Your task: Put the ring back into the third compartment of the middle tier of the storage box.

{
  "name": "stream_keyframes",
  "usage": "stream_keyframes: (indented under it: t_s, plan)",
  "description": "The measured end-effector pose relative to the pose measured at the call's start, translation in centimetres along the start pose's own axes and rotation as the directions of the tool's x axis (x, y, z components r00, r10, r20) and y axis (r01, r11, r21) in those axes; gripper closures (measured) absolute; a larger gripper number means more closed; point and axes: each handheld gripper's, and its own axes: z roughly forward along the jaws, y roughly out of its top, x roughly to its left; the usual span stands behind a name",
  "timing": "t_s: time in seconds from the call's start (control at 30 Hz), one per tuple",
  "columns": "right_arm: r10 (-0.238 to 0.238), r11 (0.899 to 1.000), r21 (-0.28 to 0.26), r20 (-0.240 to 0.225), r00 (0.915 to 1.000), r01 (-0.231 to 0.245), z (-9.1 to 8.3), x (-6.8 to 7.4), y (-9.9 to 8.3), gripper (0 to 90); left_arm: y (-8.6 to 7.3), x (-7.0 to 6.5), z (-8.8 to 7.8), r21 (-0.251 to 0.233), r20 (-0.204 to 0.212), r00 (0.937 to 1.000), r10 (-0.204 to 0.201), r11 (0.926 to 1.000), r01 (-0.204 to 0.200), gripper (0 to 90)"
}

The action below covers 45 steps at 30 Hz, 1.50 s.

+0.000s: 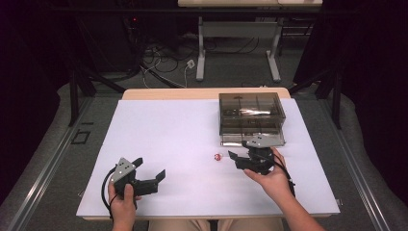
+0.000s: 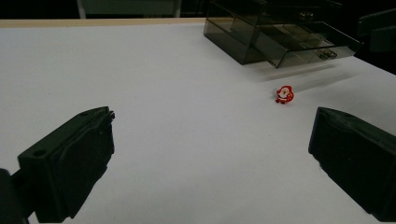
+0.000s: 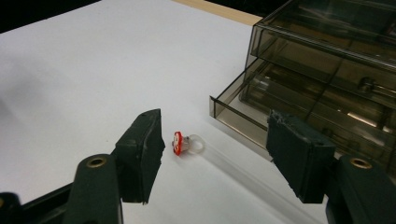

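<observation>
High view first: the small red-and-white Santa charm (image 1: 217,157) sits on the white tabletop (image 1: 168,139), just left of the right tool (image 1: 242,161) and in front of the smoky drawer box (image 1: 251,117). Its bottom drawer (image 1: 252,139) is pulled out, right above the right hand (image 1: 269,178). The left tool (image 1: 153,174) is well apart at the near left, jaws spread with nothing in them. Under the far desk there's a cable tangle (image 1: 163,60), too dark to sort out.

Left gripper view: both jaws are wide apart over bare tabletop, with the charm (image 2: 284,94) farther off and the box (image 2: 280,35) cut off at the top right.

Right gripper view: jaws about half open, empty; the charm (image 3: 180,143) lies just beside the left jaw, not touching as far as I can tell. It has a clear ring (image 3: 196,143) that's hard to make out. The open drawer (image 3: 280,116) sits close behind, partly blocked by the right jaw.
</observation>
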Motion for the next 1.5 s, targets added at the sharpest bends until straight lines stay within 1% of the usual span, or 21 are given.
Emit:
stream_keyframes:
  t_s: [0.17,0.23,0.3,0.4,0.6,0.67,0.7,0.77,0.8,0.83,0.9,0.97,1.0,1.07,1.1,1.17,1.2,1.3,1.37,1.4,1.5]
  plan:
    - [-0.002,1.0,0.007,-0.007,1.0,0.002,0.8,0.2,0.3,37.9,0.0,0.0,0.0,0.006,0.001,1.0,0.0,1.0,0.0,0.4]
    - [-0.015,1.0,0.023,-0.012,0.9998,0.015,1.3,0.4,0.5,39.2,0.0,0.0,0.0,0.007,0.001,1.0,0.0,1.0,0.0,0.4]
    - [-0.014,0.999,0.034,-0.018,0.9997,0.015,1.6,0.6,0.6,40.1,0.0,0.1,0.0,0.011,0.002,1.0,0.002,0.9999,-0.002,0.4]
    - [-0.023,0.999,0.044,-0.02,0.9995,0.024,2.0,0.7,0.9,41.3,0.0,0.1,0.0,0.01,0.003,1.0,-0.003,0.9999,0.003,0.4]
    - [-0.018,0.998,0.057,-0.031,0.9994,0.02,2.8,0.9,1.2,43.3,-0.1,0.1,0.1,0.014,0.004,1.0,-0.007,0.9999,0.006,0.4]
    - [-0.025,0.998,0.064,-0.036,0.999,0.028,3.2,1.0,1.3,45.1,-0.1,0.1,0.1,0.014,0.004,1.0,-0.006,0.9999,0.006,0.4]
    - [-0.021,0.997,0.067,-0.037,0.9991,0.024,3.5,1.0,1.4,46.9,-0.1,0.2,0.1,0.014,0.004,1.0,-0.006,0.9999,0.006,0.4]
    - [-0.02,0.997,0.071,-0.04,0.999,0.023,3.6,1.0,1.4,47.0,-0.1,0.2,0.1,0.014,0.005,1.0,-0.006,0.9999,0.006,0.4]
    - [-0.015,0.996,0.087,-0.044,0.9989,0.019,3.7,1.1,1.5,47.1,-0.1,0.2,0.1,0.014,0.004,1.0,-0.007,0.9999,0.007,0.4]
    - [-0.02,0.997,0.075,-0.05,0.9985,0.024,4.1,1.1,1.5,47.4,-0.1,0.2,0.1,0.014,0.003,1.0,-0.008,0.9999,0.008,0.4]
    - [-0.021,0.996,0.089,-0.053,0.9984,0.026,4.4,1.2,1.5,47.4,-0.1,0.2,0.1,0.015,0.003,1.0,-0.009,0.9998,0.009,0.4]
    - [-0.018,0.996,0.087,-0.055,0.9983,0.023,4.6,1.3,1.5,47.6,-0.1,0.2,0.1,0.016,0.003,0.9999,-0.01,0.9998,0.01,0.4]
    - [-0.022,0.994,0.109,-0.063,0.9978,0.029,4.9,1.2,1.5,49.1,-0.1,0.2,0.1,0.012,0.0,0.9999,-0.012,0.9999,0.012,0.4]
    - [-0.019,0.995,0.1,-0.059,0.9981,0.025,5.2,1.3,1.3,49.5,-0.1,0.2,0.1,0.016,0.003,0.9999,-0.011,0.9998,0.011,0.4]
    - [-0.012,0.993,0.113,-0.06,0.9981,0.019,5.3,1.3,1.3,49.5,-0.1,0.2,0.1,0.016,0.003,0.9999,-0.011,0.9998,0.011,0.4]
    - [-0.013,0.993,0.113,-0.065,0.9978,0.02,5.5,1.2,1.3,49.5,-0.1,0.2,0.1,0.015,0.003,0.9999,-0.012,0.9998,0.012,0.4]
    - [-0.002,0.991,0.131,-0.067,0.9978,0.011,5.8,1.2,1.2,49.6,-0.1,0.2,0.1,0.013,0.003,0.9999,-0.012,0.9998,0.012,0.4]
    - [0.004,0.99,0.142,-0.069,0.9976,0.006,6.1,1.2,1.0,50.1,-0.1,0.2,0.1,0.013,0.004,0.9999,-0.013,0.9998,0.013,0.4]
    - [0.0,0.991,0.134,-0.066,0.9978,0.009,6.3,1.1,1.0,50.4,-0.1,0.3,0.1,0.015,0.004,0.9999,-0.014,0.9998,0.014,0.4]
    - [0.004,0.988,0.152,-0.068,0.9977,0.006,6.5,1.1,0.9,51.2,-0.1,0.3,0.1,0.015,0.003,0.9999,-0.013,0.9998,0.013,0.4]
    - [0.012,0.989,0.15,-0.066,0.9977,-0.002,6.8,1.2,0.7,52.3,-0.1,0.3,0.1,0.015,0.003,0.9999,-0.013,0.9998,0.013,0.4]
